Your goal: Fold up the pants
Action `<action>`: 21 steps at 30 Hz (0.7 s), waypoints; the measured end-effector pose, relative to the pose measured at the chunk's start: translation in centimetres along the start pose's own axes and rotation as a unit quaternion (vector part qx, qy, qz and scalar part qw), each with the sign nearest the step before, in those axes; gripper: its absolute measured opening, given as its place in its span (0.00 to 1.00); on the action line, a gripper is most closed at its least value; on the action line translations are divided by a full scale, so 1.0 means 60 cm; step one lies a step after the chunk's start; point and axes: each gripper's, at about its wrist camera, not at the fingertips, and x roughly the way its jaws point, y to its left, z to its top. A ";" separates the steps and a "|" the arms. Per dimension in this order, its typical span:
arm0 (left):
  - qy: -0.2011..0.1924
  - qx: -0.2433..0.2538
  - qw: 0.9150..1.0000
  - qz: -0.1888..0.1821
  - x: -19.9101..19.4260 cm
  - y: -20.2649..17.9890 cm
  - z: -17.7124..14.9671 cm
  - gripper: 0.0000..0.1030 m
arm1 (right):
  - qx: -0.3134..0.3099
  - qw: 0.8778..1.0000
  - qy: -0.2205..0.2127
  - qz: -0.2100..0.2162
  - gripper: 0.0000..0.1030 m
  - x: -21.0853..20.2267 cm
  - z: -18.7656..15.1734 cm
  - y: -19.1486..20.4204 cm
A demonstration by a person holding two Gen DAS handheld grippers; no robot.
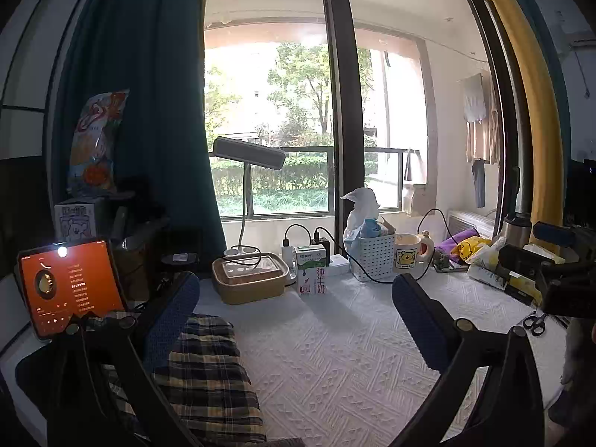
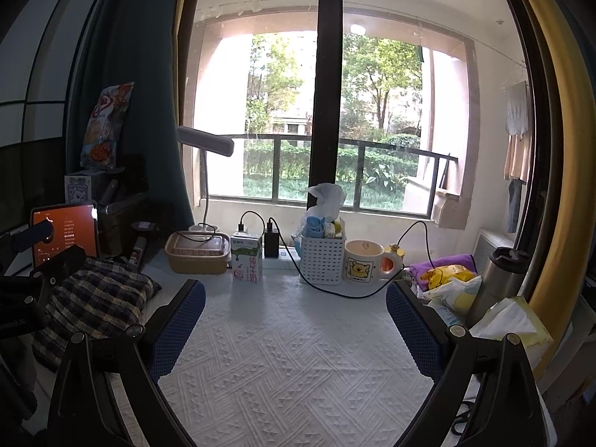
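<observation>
A: What's nearest, measured from the milk carton (image 2: 246, 257)?

B: On the near side of it, both tongs. The right gripper (image 2: 294, 320) is spread wide over the white textured table cover (image 2: 290, 365), holding nothing. The left gripper (image 1: 294, 320) is spread wide too; its left blue pad (image 1: 169, 320) lies at the edge of the plaid pants (image 1: 208, 372), but the jaws are not closed on them.

A: And the pants?

B: Bunched in a heap on the cover, to the near left of the carton, beside the orange-lit tablet (image 1: 70, 287).

A: What flanks the carton?

B: Touching or just left of it, a tan lidded box (image 2: 197, 255). To its right, a white perforated basket (image 2: 322, 259) stuffed with bags, then a bear mug (image 2: 367, 262), a purple cloth (image 2: 447, 262), yellow packets and a steel tumbler (image 2: 501, 283). A black cable (image 2: 335, 288) loops across the cover in front of the basket.

A: Behind it?

B: A power strip with chargers and a white desk lamp (image 2: 206, 141). Farther back, a tall window with a dark centre post (image 2: 327, 93), a teal curtain (image 2: 138, 74) left, a yellow one (image 2: 551, 149) right. Beyond the glass, a balcony railing, hanging laundry and green trees.
</observation>
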 end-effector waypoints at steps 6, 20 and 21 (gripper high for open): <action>0.001 -0.003 1.000 -0.001 0.002 0.002 0.000 0.99 | -0.001 1.000 0.000 0.000 0.96 0.001 0.000 -0.001; 0.003 -0.002 1.000 -0.003 0.001 -0.001 0.000 0.99 | 0.001 1.000 0.002 -0.002 0.96 0.002 0.000 -0.001; 0.002 -0.003 1.000 -0.003 0.001 -0.001 0.000 0.99 | 0.001 1.000 0.002 -0.002 0.96 0.002 0.000 -0.001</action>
